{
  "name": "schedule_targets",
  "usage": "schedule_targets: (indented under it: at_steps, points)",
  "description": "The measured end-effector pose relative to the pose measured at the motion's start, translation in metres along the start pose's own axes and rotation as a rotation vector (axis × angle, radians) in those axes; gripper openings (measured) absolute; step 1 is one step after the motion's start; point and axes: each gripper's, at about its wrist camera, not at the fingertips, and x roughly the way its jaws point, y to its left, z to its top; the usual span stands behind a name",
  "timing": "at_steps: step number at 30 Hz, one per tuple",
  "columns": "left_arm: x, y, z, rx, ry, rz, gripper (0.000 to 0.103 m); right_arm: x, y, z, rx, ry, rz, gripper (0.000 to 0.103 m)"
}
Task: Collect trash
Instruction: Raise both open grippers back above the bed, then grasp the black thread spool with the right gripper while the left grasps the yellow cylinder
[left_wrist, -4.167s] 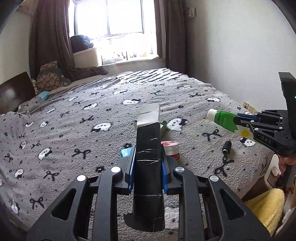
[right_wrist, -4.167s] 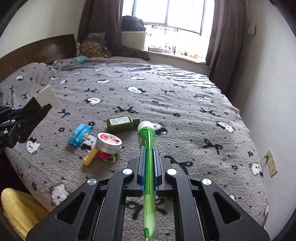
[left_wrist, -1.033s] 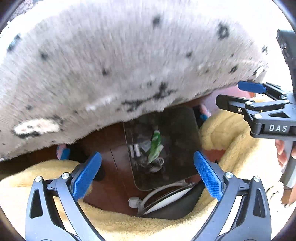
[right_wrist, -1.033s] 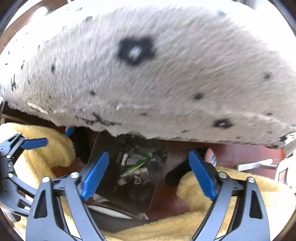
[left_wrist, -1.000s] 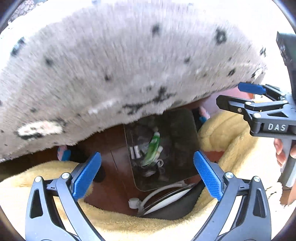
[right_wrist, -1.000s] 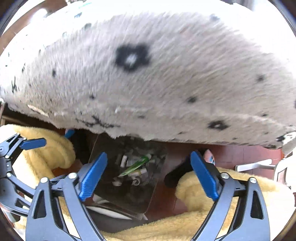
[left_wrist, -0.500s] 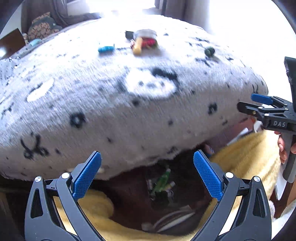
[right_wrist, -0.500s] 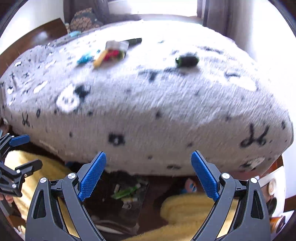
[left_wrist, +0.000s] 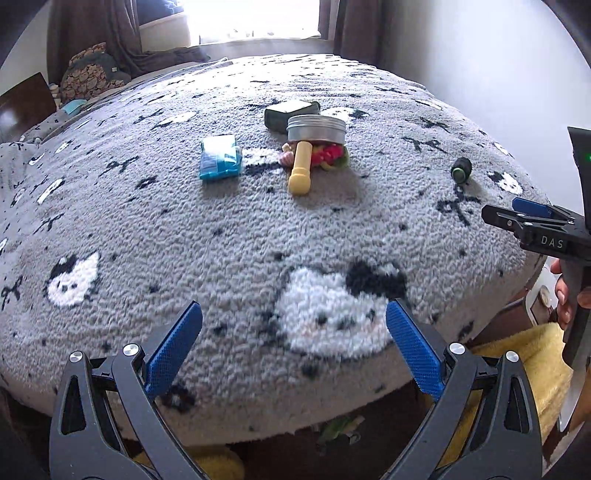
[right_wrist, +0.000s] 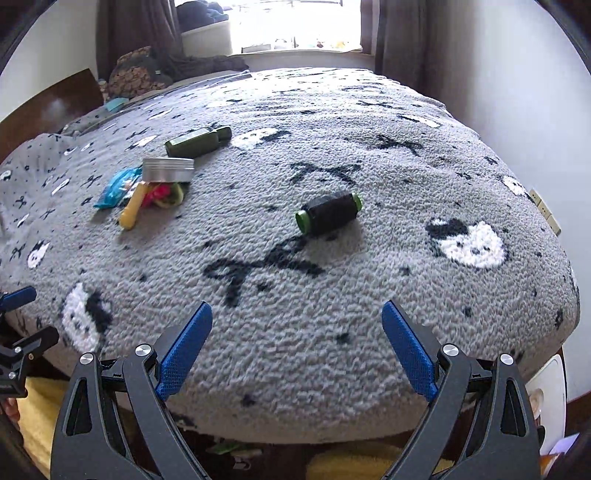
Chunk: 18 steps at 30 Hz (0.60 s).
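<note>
Both grippers hang open and empty over the near edge of a grey patterned bed. Ahead of my left gripper (left_wrist: 293, 343) lie a blue wrapper (left_wrist: 219, 157), a yellow-handled item (left_wrist: 300, 170) with red and green bits, a round metal tin (left_wrist: 316, 129) and a dark green flat bottle (left_wrist: 290, 110). A black spool with green ends (right_wrist: 328, 213) lies ahead of my right gripper (right_wrist: 295, 345); the same spool (left_wrist: 461, 170) shows at the left view's right. The right gripper (left_wrist: 535, 225) appears at that view's right edge. Trash including a green tube (right_wrist: 223, 448) shows below the bed edge.
Yellow fluffy fabric (left_wrist: 524, 365) lies low beside the bed edge. A wooden headboard (right_wrist: 48, 110) and cushions (right_wrist: 136, 72) sit at the far left, a window with dark curtains (right_wrist: 391, 33) beyond. A white wall (right_wrist: 517, 92) with sockets (right_wrist: 545, 216) runs along the right.
Both grippers, which earlier held a black box and a green tube, let them go into the bin below the bed. They have since tilted up from the bin to face the bed top.
</note>
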Motion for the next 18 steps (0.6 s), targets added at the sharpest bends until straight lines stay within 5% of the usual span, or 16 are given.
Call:
schedule_targets:
  at_steps: [3, 7, 18]
  points:
    - [0.018, 0.000, 0.021, 0.002, -0.004, -0.019, 0.089, 0.020, -0.004, 0.015, 0.010, 0.007, -0.024, 0.092]
    - [0.041, 0.001, 0.049, -0.003, -0.005, -0.034, 0.076, 0.043, -0.010, 0.031, 0.022, 0.030, -0.031, 0.074]
    - [0.103, 0.003, 0.091, -0.006, 0.045, -0.066, 0.040, 0.079, -0.015, 0.061, 0.059, 0.047, 0.009, 0.066]
